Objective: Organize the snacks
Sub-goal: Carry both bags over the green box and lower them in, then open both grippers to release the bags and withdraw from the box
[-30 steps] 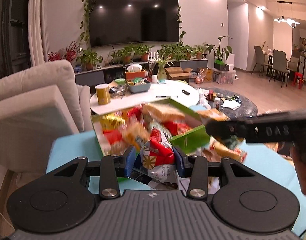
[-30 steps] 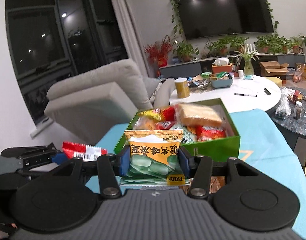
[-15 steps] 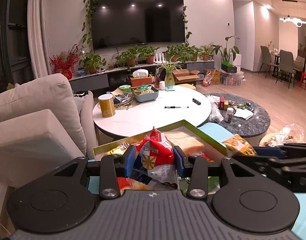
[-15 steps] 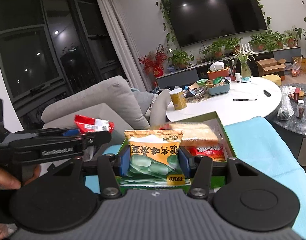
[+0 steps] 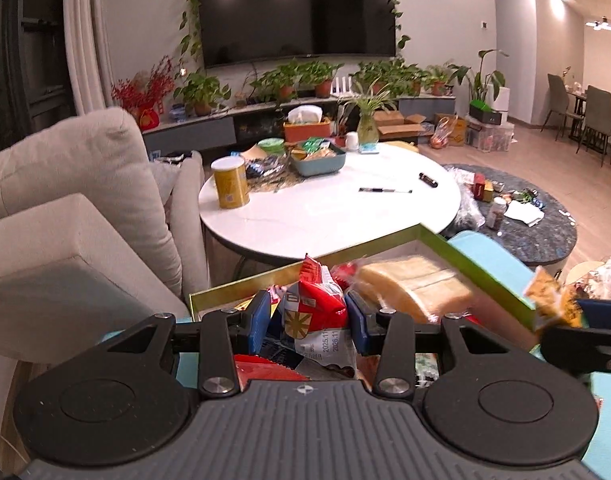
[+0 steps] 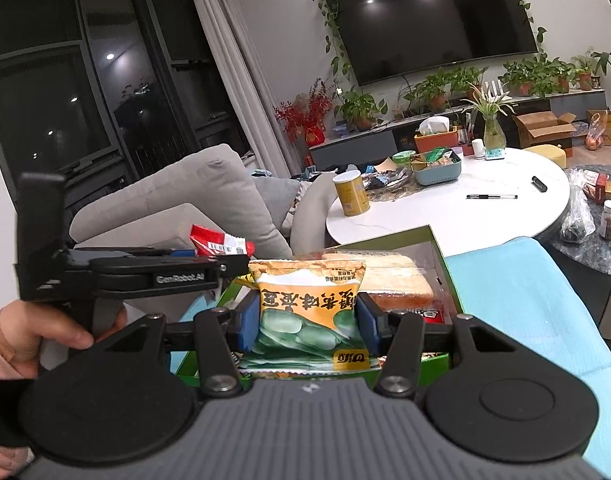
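My left gripper (image 5: 309, 320) is shut on a red and white snack packet (image 5: 313, 308), held over the near-left part of an open green box (image 5: 485, 272) full of snacks. A wrapped bread slice (image 5: 417, 288) lies in the box. My right gripper (image 6: 307, 324) is shut on an orange packet with green beans printed on it (image 6: 309, 300), just in front of the same box (image 6: 445, 264). In the right wrist view the red packet (image 6: 217, 242) shows at the left, and a hand (image 6: 37, 332) holds that gripper's handle.
The box stands on a teal cloth (image 6: 525, 300). Beyond it is a round white table (image 5: 325, 216) with a yellow can (image 5: 229, 182), a pen and a blue tray. A grey sofa (image 5: 85, 200) is at the left, a dark low table (image 5: 545, 224) at the right.
My left gripper has carried the red packet forward over the box, which has sunk lower in its view. The right gripper has drifted closer to the box. Both grips are unchanged.
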`<state>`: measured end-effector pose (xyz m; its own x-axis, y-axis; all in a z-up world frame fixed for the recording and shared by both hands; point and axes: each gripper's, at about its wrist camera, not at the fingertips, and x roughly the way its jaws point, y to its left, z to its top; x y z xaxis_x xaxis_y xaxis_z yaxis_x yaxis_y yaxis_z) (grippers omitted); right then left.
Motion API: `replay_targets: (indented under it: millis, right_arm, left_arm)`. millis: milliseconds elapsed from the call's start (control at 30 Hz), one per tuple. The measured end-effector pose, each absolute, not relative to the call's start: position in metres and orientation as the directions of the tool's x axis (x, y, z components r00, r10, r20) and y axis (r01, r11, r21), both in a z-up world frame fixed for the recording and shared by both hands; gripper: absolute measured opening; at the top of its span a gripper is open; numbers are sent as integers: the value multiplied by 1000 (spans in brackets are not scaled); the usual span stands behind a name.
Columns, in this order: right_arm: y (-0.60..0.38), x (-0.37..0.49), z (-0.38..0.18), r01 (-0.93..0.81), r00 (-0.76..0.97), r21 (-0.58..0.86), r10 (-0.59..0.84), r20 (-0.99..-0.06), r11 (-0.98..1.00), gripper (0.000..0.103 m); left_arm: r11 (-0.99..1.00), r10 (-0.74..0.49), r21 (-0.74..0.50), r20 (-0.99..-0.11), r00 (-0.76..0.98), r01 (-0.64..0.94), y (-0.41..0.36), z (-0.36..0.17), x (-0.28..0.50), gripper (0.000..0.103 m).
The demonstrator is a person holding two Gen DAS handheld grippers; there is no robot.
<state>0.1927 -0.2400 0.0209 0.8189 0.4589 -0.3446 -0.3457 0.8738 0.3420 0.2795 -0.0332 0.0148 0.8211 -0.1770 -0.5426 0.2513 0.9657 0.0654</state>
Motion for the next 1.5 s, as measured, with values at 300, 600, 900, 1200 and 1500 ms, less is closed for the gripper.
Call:
replay_targets:
  millis: [300, 600, 900, 1200, 1500]
  right_arm:
    - [-236, 197, 21, -343, 817, 330, 453, -358, 879, 64]
    - [-227, 208, 19, -350, 804, 326, 460, -376, 878, 64]
    - [-215, 226, 15, -338, 788, 330, 457, -412, 881, 64]
    - [-191, 252, 17, -337, 774, 336, 462, -432, 879, 64]
    - [-168, 274, 12, -334, 752, 362, 478, -455, 870, 65]
  left_arm:
    - [973, -135, 77, -568, 812, 216, -22, 2, 301, 38]
    - [976, -106, 97, -567, 817, 195, -17, -11, 302, 63]
    - [987, -101, 50, -534, 839, 150, 8, -12, 279, 71]
    - [987, -132, 16, -492, 861, 161, 28, -15, 243, 75]
    - [982, -147, 37, -477, 866, 187, 30, -13, 237, 75]
